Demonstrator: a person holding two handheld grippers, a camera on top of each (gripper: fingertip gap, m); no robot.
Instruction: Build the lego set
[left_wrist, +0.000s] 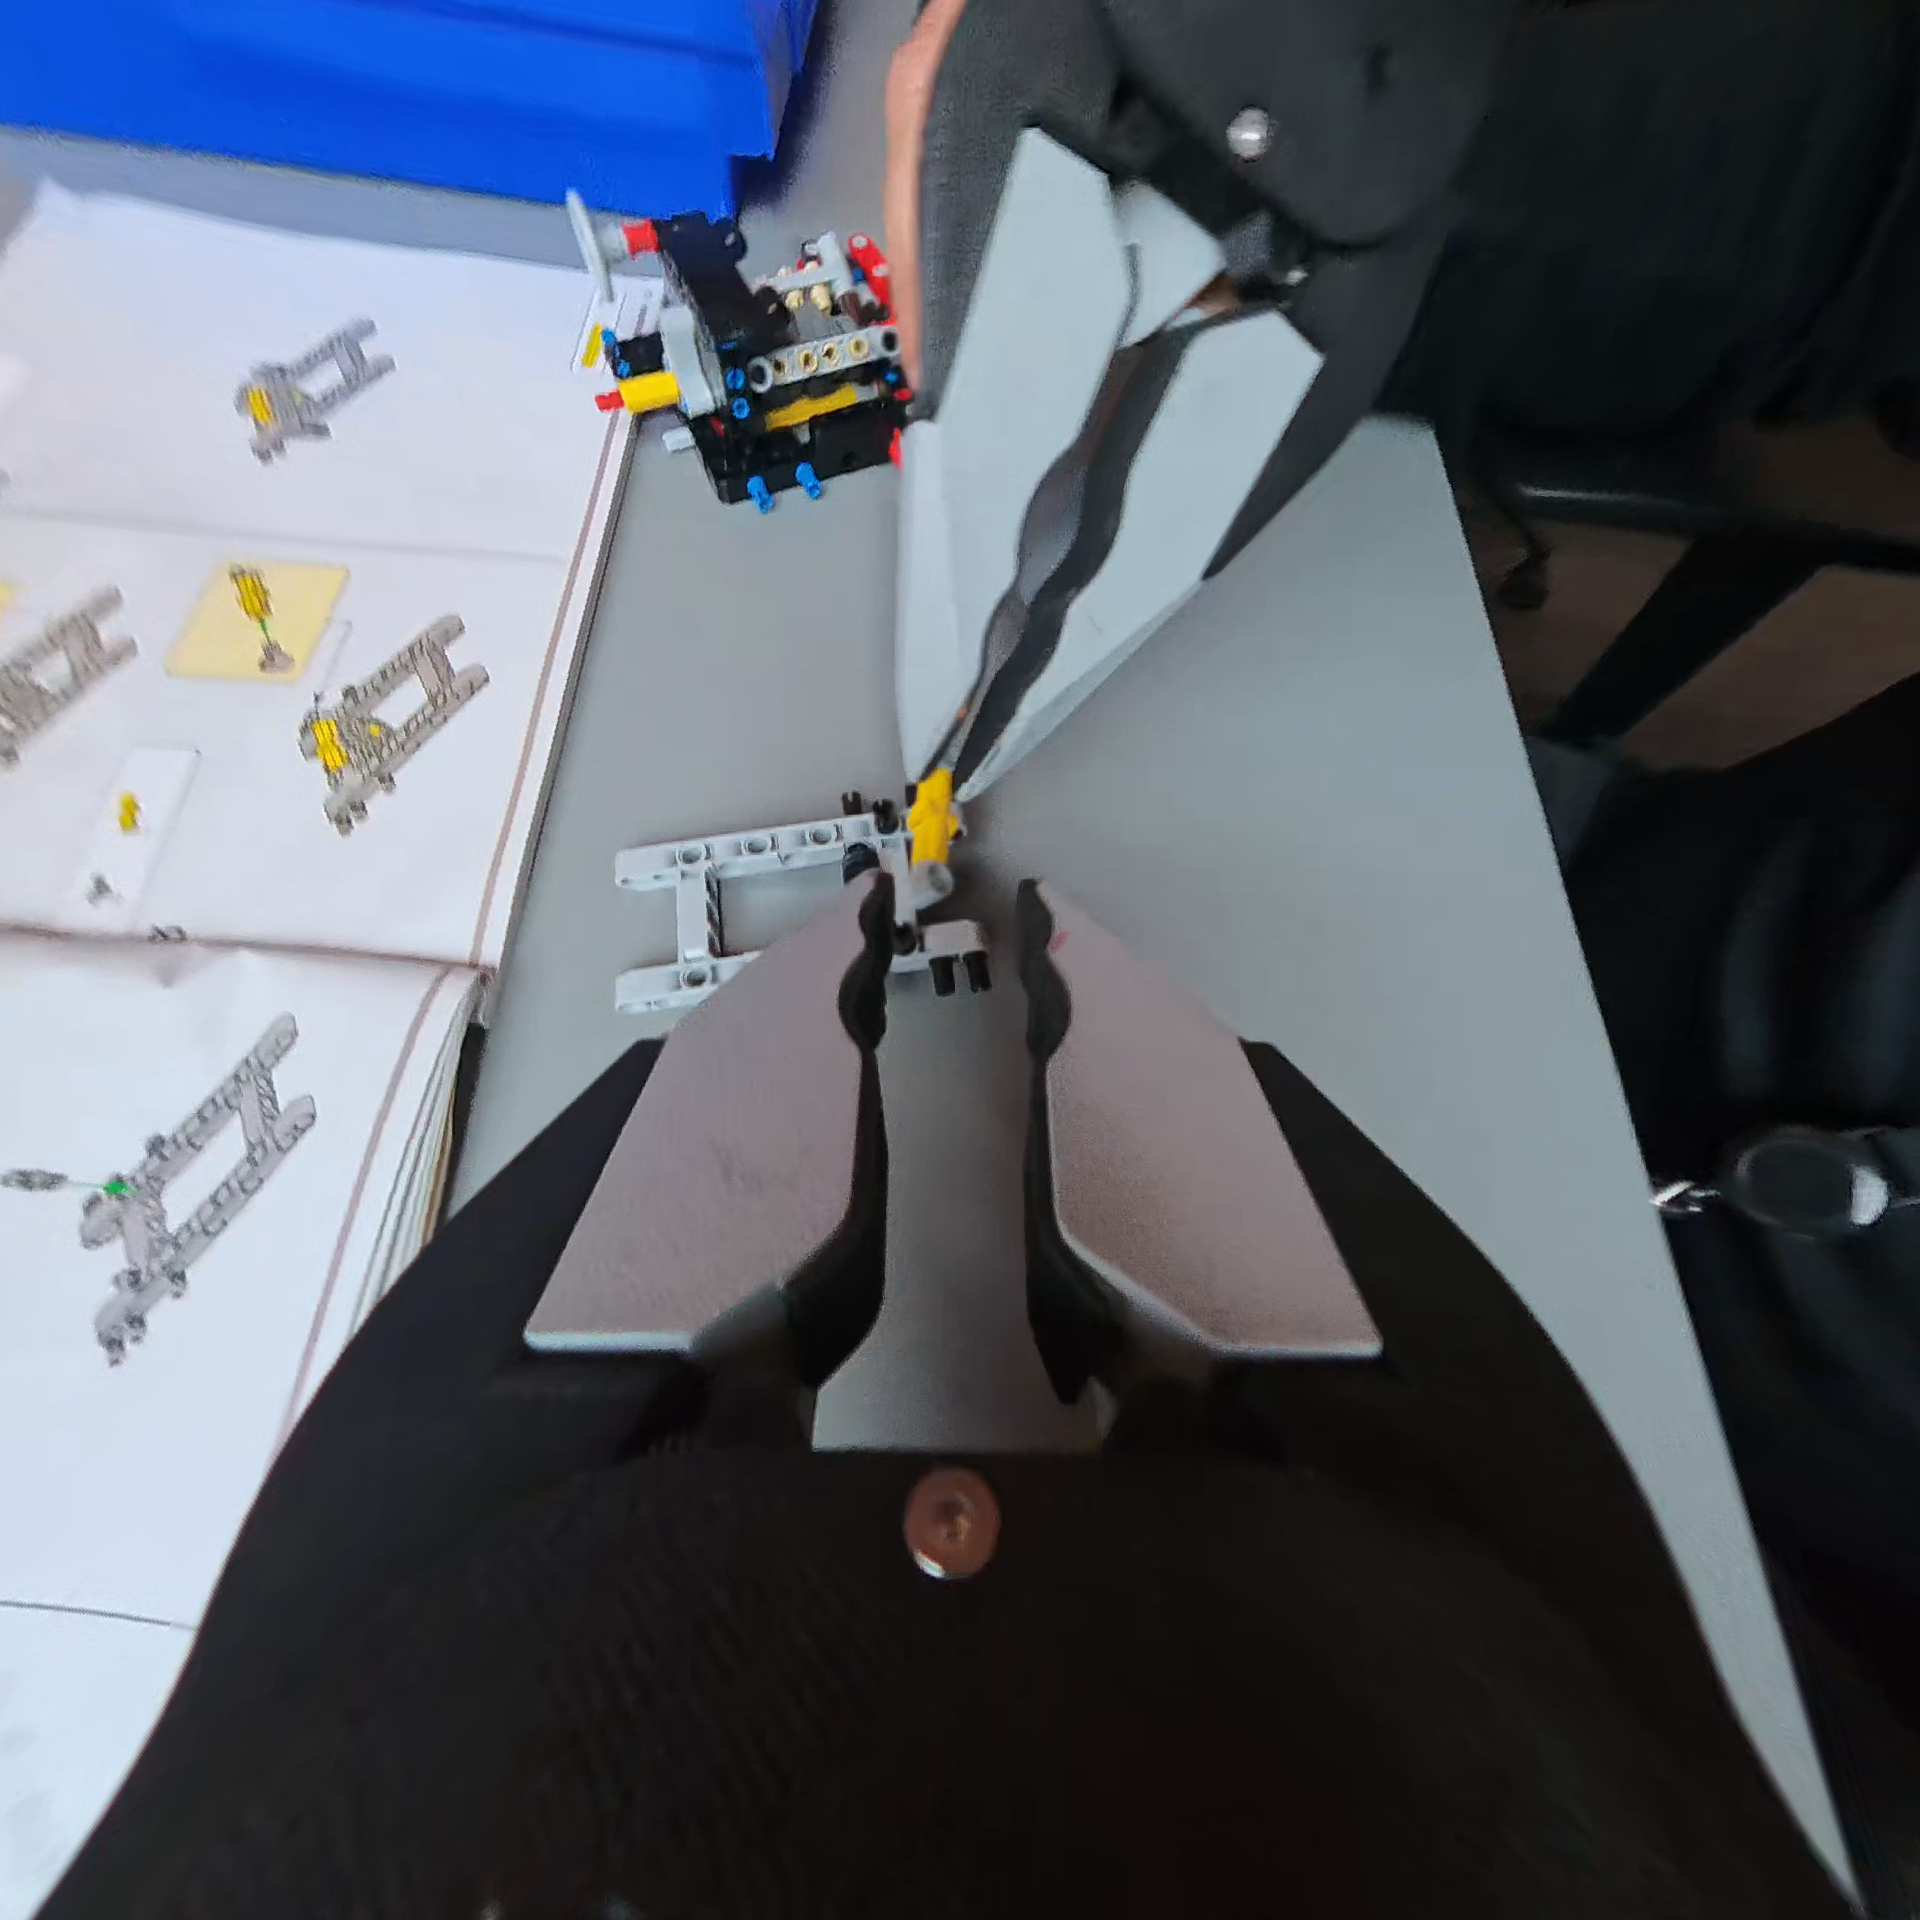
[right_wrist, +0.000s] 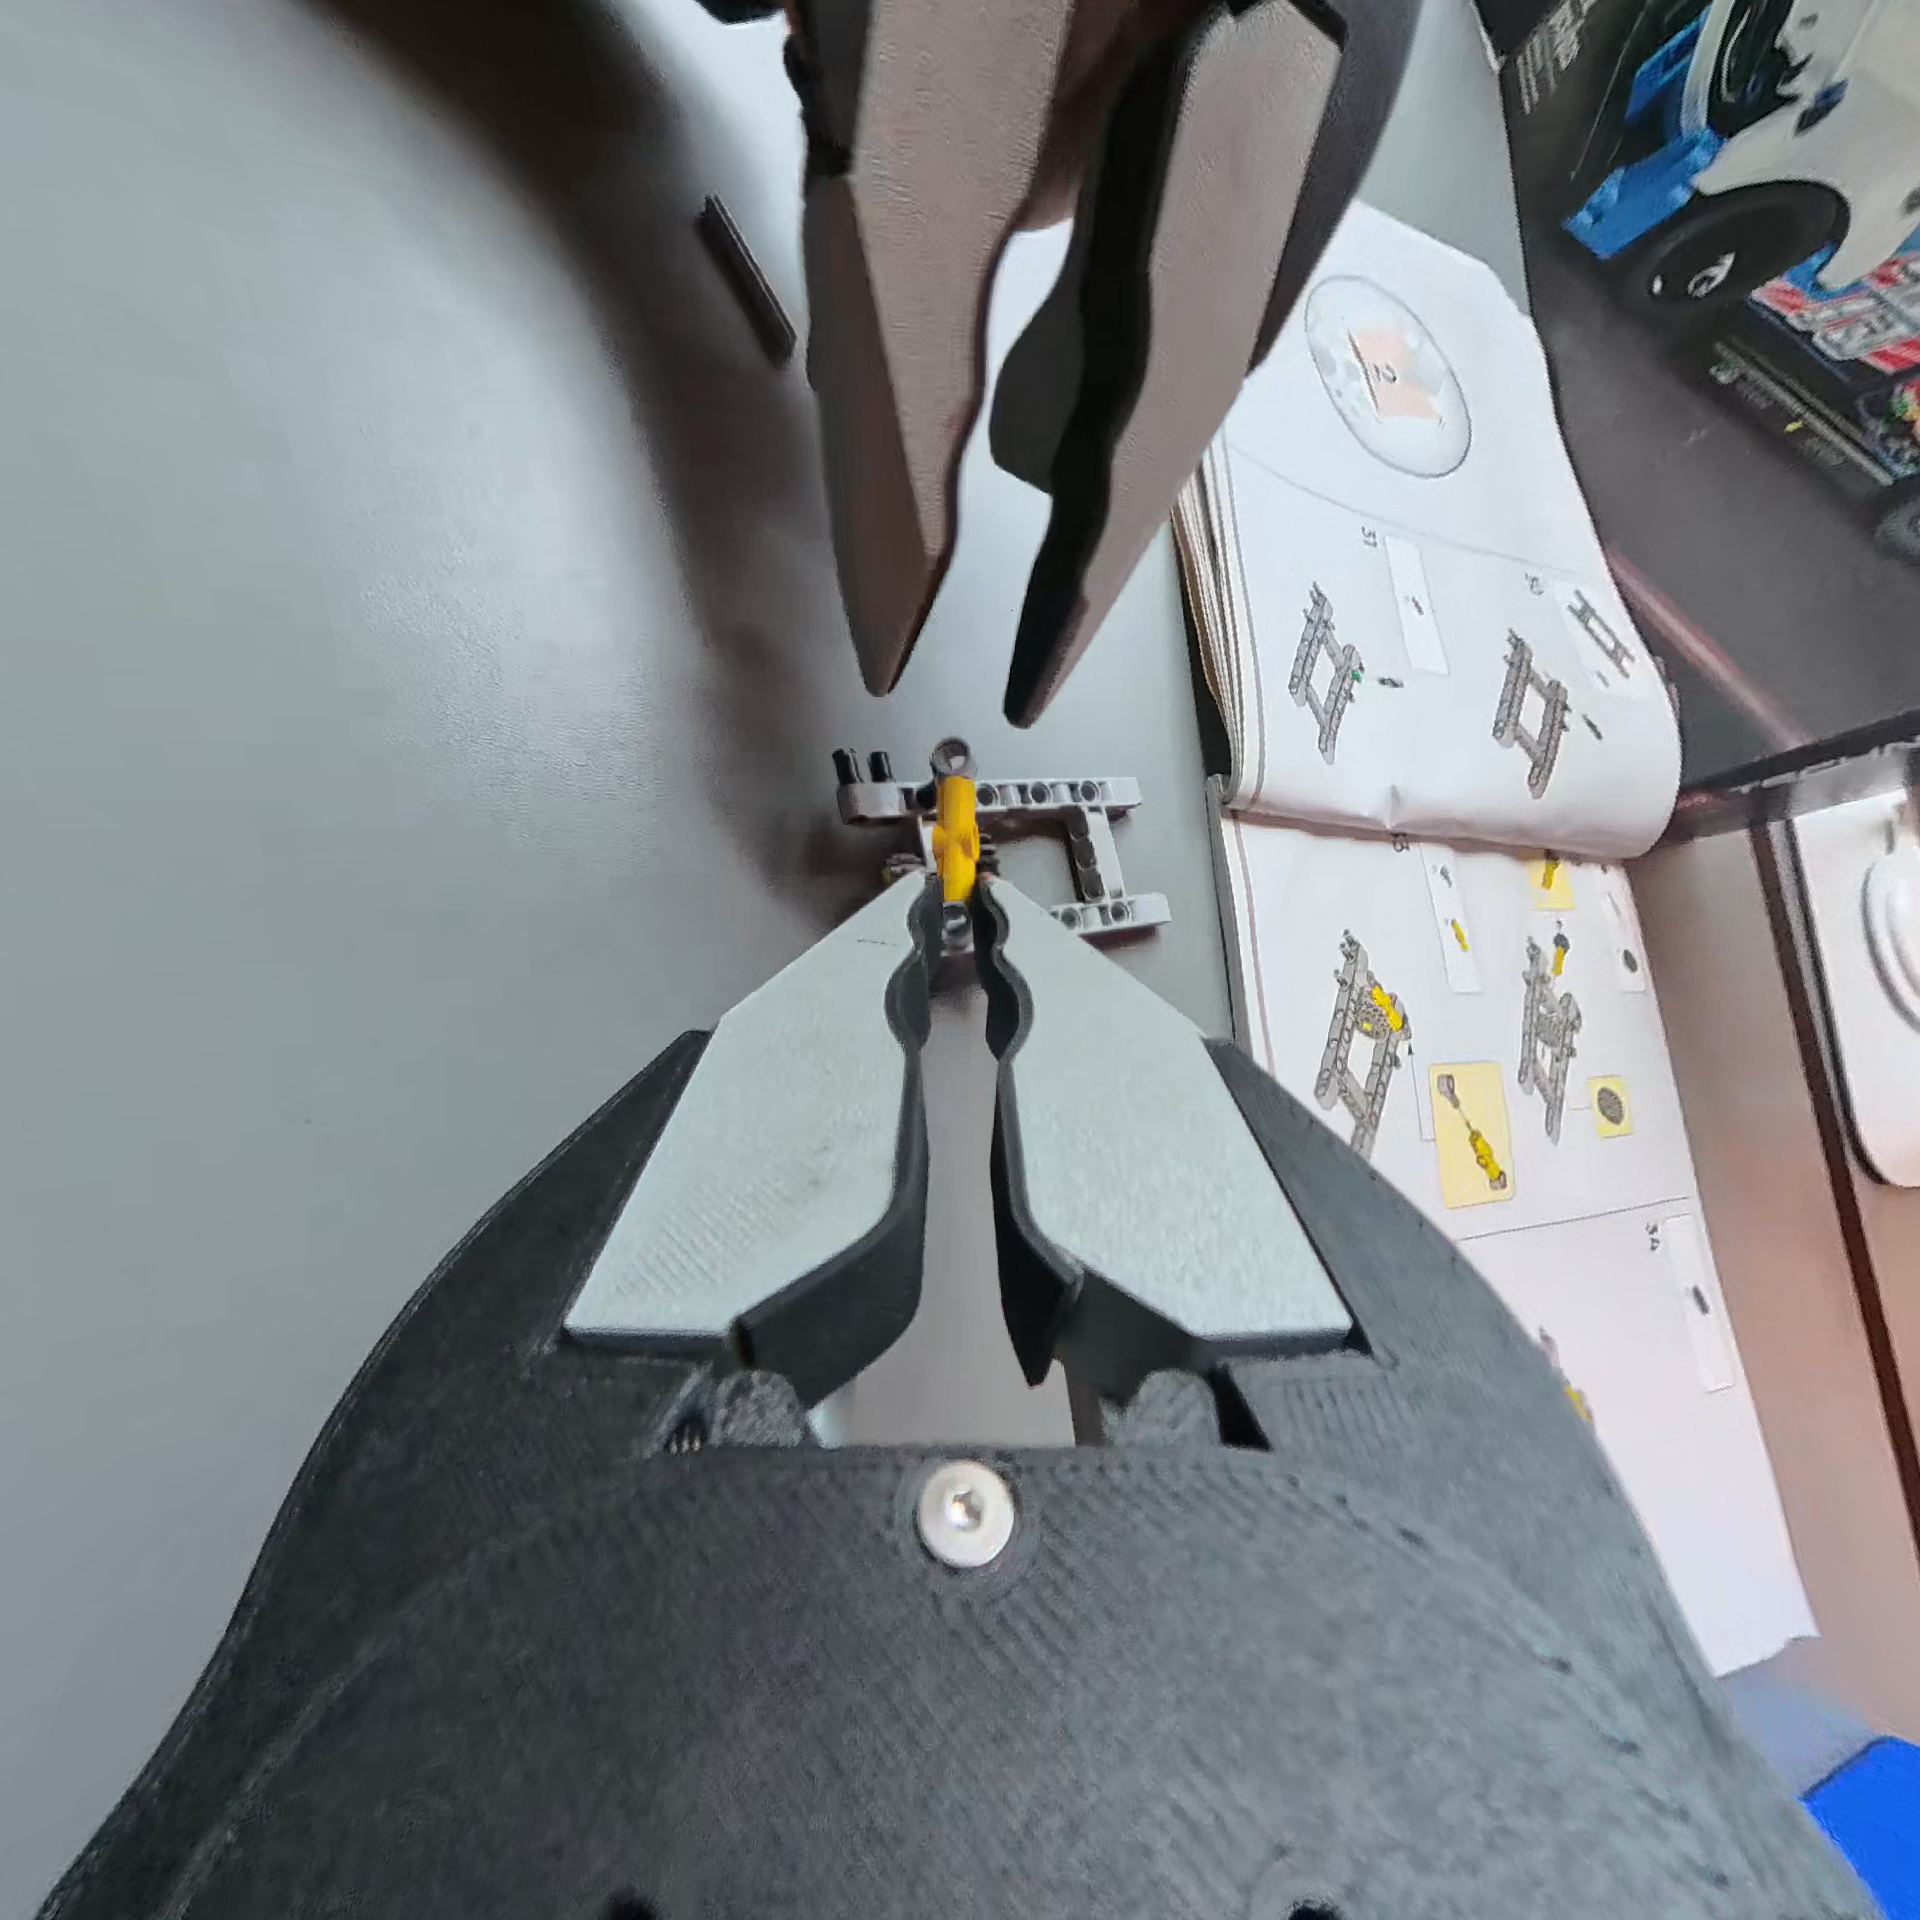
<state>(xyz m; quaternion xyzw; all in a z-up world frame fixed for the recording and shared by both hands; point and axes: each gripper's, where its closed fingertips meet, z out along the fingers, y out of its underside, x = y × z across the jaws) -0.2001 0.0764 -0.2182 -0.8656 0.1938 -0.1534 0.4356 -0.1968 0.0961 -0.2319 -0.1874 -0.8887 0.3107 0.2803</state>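
Two claws meet over the grey frame (left_wrist: 769, 904) lying flat on the counter (left_wrist: 1195, 727), just right of the open booklet (left_wrist: 260, 675). Your left claw (left_wrist: 951, 899) stands apart, empty, over the frame's near end. Your right claw (right_wrist: 954, 902) is clamped on the yellow piston (right_wrist: 954, 831): light, stiff, slippery plastic, so hold its body and steady the frame's beam.
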